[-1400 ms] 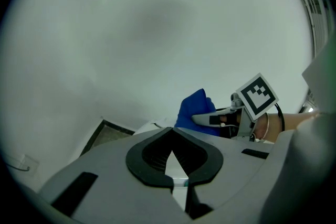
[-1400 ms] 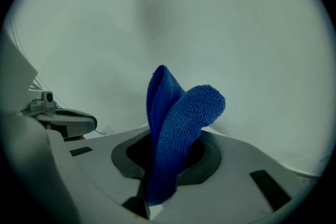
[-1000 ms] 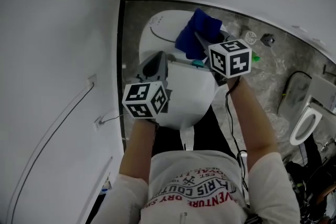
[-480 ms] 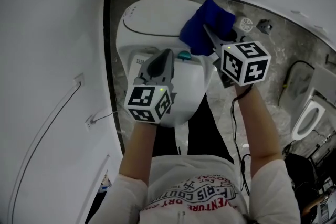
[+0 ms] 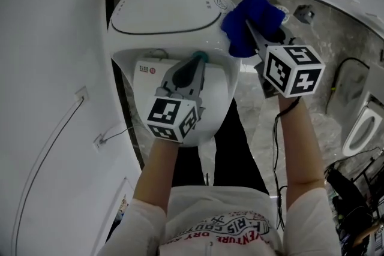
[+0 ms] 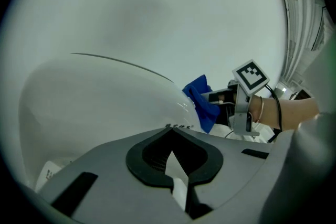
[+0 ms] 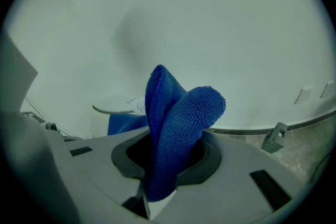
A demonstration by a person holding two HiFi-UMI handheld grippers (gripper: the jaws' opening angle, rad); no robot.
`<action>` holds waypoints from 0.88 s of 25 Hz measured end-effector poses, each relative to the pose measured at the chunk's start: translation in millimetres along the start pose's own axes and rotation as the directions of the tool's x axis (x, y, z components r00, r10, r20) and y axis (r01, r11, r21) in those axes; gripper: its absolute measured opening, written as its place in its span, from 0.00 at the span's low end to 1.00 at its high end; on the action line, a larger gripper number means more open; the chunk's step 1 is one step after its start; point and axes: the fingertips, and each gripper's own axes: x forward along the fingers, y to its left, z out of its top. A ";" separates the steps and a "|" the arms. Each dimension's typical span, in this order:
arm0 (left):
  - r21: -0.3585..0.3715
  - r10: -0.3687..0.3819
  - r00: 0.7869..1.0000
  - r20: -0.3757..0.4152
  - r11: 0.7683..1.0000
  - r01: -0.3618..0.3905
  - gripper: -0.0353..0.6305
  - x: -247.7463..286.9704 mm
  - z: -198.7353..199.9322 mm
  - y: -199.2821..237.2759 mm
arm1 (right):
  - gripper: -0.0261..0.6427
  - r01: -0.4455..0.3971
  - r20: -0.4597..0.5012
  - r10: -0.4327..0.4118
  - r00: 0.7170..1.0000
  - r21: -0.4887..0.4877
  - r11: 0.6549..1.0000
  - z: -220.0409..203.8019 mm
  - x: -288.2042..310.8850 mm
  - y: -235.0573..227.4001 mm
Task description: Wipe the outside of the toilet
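A white toilet (image 5: 139, 78) stands against the wall, its cistern top (image 5: 162, 6) at the far end. My right gripper (image 5: 249, 28) is shut on a blue cloth (image 5: 253, 18) that rests at the cistern's right edge. In the right gripper view the blue cloth (image 7: 176, 128) bulges up between the jaws. Over the back of the toilet lid my left gripper (image 5: 198, 60) is shut and holds nothing, its tips by a small teal part (image 5: 202, 56). The left gripper view shows the white curved lid (image 6: 94, 107), the blue cloth (image 6: 201, 99) and the right gripper (image 6: 215, 97) beyond.
A white wall with a cable (image 5: 54, 141) and a socket (image 5: 98, 141) runs along the left. Grey stone floor (image 5: 312, 63) lies to the right, with a metal fitting (image 5: 304, 12) and a second white fixture (image 5: 360, 135) at the far right.
The right gripper has slid the blue cloth from the cistern top to its right edge. The left gripper has come to the teal part at the back of the lid.
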 end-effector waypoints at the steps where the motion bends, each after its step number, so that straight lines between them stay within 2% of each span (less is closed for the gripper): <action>1: 0.009 -0.012 1.000 0.003 1.000 0.012 0.06 5.3 0.2 -5.2 | 0.15 0.016 -0.020 -0.017 1.000 -0.016 1.000 -10.0 -0.5 -6.7; 4: 0.032 -0.044 0.999 0.006 0.999 0.043 0.06 16.9 -1.2 -19.5 | 0.15 0.033 -0.056 -0.034 0.998 -0.014 0.999 -39.8 -0.2 -18.8; 7: 0.050 -0.065 0.998 -0.001 0.997 0.065 0.06 20.0 -7.7 -30.6 | 0.15 0.037 -0.044 -0.035 0.998 0.043 0.998 -60.4 -0.4 -24.6; 15: 0.109 -0.120 0.992 -0.048 0.986 0.124 0.06 0.9 -51.1 -40.5 | 0.15 0.096 0.002 -0.098 0.995 0.169 0.981 -103.3 -1.2 -30.8; 18: 0.138 -0.127 0.990 -0.060 0.981 0.134 0.06 -3.1 -66.1 -39.3 | 0.15 0.123 -0.002 -0.125 0.992 0.199 0.972 -126.7 -0.5 -33.2; 22: 0.142 -0.173 0.981 -0.082 0.973 0.184 0.06 -1.9 -82.5 -44.1 | 0.15 0.145 -0.012 -0.147 0.989 0.249 0.957 -162.0 2.0 -38.9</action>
